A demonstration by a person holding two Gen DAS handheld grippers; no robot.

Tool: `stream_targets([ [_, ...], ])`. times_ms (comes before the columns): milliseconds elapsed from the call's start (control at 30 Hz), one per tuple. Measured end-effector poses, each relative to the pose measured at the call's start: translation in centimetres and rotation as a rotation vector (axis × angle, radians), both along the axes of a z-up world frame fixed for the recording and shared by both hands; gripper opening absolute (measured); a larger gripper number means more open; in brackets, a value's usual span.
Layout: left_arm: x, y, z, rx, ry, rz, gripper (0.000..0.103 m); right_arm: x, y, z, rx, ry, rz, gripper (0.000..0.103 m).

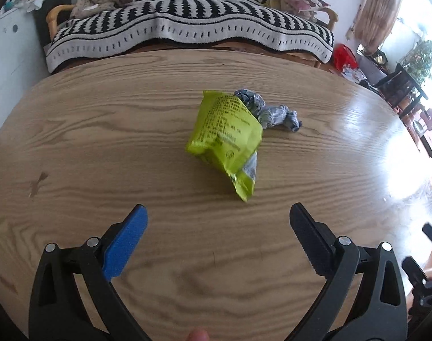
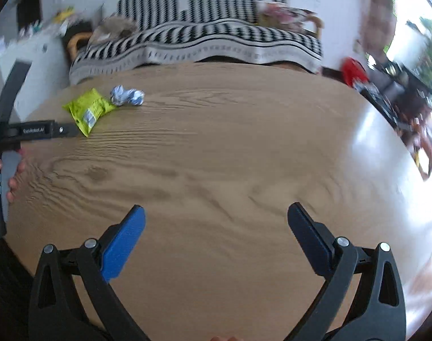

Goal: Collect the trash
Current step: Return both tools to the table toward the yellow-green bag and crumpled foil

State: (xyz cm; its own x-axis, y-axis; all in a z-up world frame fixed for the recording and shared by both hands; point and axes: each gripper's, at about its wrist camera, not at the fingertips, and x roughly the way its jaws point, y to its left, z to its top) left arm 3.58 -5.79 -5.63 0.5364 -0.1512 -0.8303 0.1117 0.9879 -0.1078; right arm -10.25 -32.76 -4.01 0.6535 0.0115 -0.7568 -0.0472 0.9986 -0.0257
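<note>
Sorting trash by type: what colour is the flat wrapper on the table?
Lime green wrapper with dark print; clearest in the left wrist view.

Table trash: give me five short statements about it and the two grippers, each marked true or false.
1. The green wrapper lies on the wooden table. True.
2. The left gripper is clamped on the wrapper. False: its jaws stand wide apart, short of the wrapper.
3. A crumpled grey-blue wad sits against the wrapper's far side. True.
4. The right gripper holds the crumpled wad. False: it is open and empty, with bare table between its fingers.
5. A trash bin stands on the table. False: only the two pieces of trash show there.
</note>
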Motion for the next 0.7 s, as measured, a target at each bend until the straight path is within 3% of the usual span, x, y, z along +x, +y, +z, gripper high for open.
stream_targets([
  [133, 1.9, 0.3, -0.4, -0.013, -0.007, -0.043, 0.097, 4.3, 2.6, -0.7, -0.039, 0.014, 0.064, 0.097],
  [267, 3.4, 0.1, -0.2, 0.038, -0.043, -0.075, 0.097, 8.2, 4.7, -1.9, -0.056, 0.029, 0.122, 0.097],
  [367, 4.6, 0.0, -0.3, 0.032, -0.034, -0.104, 0.097, 10.2, 5.9, -2.4, -0.088, 0.031, 0.170, 0.097],
  [700, 6.9, 0.0, -0.8, 0.018, -0.004, -0.112, 0.097, 19.4, 11.4, -3.2, -0.221, 0.013, 0.445, 0.097],
])
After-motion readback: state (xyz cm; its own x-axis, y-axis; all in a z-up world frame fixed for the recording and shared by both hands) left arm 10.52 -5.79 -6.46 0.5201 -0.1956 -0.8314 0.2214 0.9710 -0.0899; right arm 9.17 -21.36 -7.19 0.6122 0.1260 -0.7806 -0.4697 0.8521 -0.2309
